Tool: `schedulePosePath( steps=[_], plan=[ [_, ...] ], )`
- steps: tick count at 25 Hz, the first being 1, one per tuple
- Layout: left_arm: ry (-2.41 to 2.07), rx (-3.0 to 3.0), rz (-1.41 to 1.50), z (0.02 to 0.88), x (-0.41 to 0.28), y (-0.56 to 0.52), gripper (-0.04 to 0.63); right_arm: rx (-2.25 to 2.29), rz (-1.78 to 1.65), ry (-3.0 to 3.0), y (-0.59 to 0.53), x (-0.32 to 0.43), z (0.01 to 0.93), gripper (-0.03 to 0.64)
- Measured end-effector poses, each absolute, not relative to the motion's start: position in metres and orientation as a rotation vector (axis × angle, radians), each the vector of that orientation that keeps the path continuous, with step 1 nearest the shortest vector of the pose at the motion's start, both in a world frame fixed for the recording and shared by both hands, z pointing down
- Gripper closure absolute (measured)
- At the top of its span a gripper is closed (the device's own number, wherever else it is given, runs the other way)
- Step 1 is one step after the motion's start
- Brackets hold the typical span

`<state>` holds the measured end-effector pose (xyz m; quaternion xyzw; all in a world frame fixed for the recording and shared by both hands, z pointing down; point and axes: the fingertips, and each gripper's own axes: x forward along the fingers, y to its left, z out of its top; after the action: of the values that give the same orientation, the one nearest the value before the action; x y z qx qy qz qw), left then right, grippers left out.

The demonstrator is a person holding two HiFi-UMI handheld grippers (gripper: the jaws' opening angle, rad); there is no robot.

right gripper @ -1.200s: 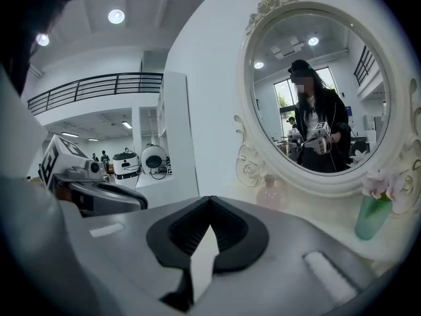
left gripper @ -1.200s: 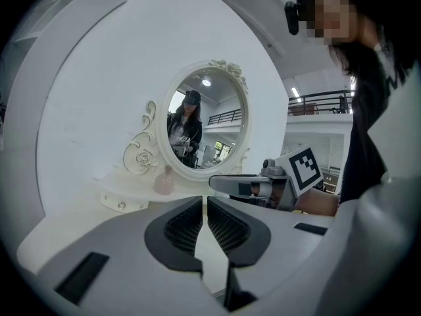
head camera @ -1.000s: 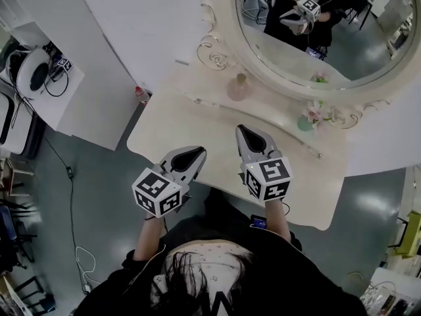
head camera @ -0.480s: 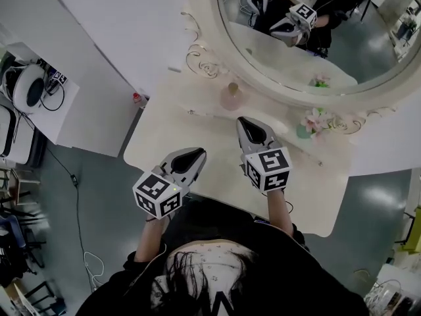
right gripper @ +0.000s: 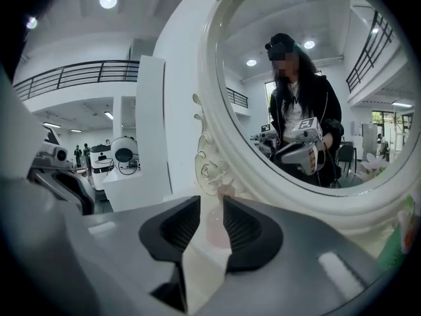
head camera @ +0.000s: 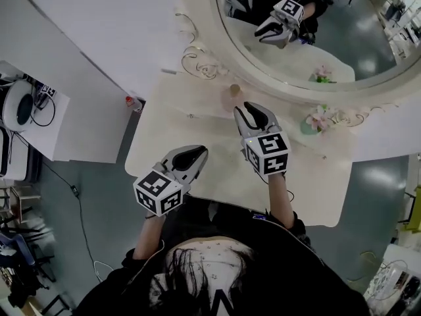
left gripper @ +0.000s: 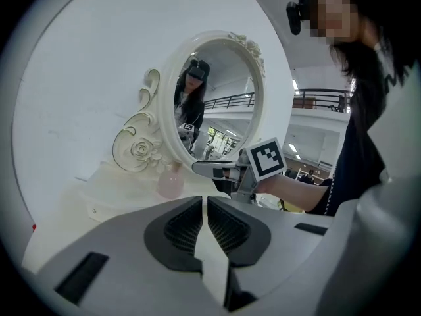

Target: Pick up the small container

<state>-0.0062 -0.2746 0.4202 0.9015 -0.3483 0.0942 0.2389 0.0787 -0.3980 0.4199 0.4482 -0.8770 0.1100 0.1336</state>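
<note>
The small container, a pale pink bottle point(head camera: 231, 98), stands at the back of the cream vanity table point(head camera: 197, 120), just under the mirror's frame. My right gripper point(head camera: 253, 109) hovers close in front of it, slightly to its right. Its jaws are opening, and the bottle point(right gripper: 214, 228) shows through the gap beyond them, not touched by the pads. My left gripper point(head camera: 196, 152) is shut and empty near the table's front left edge. From there I see the bottle point(left gripper: 171, 181) and the right gripper point(left gripper: 217, 168) ahead.
A large oval mirror point(head camera: 309, 25) with a scrolled white frame backs the table. A teal vase of pink flowers point(head camera: 309, 122) stands at the back right. A red-capped bottle point(head camera: 131, 102) sits left of the table. A white side stand point(head camera: 39, 120) is further left.
My right gripper has moved forward toward the pink bottle and its jaws have parted. The left gripper has stayed where it was, shut.
</note>
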Motion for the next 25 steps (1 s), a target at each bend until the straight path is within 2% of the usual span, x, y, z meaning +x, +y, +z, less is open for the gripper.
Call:
schedulePosePath(
  steps=[7,25],
  plan=[
    [-0.877,2.48,0.274,0.424,-0.028,-0.294,0.592,1.407,0.355,-2.422,-0.436,0.076,0.441,0.448],
    [-0.793,2.48,0.281,0.436,-0.061,-0.329,0.591,1.509,0.4,-2.329,-0.472,0.064,0.466,0.446]
  ],
)
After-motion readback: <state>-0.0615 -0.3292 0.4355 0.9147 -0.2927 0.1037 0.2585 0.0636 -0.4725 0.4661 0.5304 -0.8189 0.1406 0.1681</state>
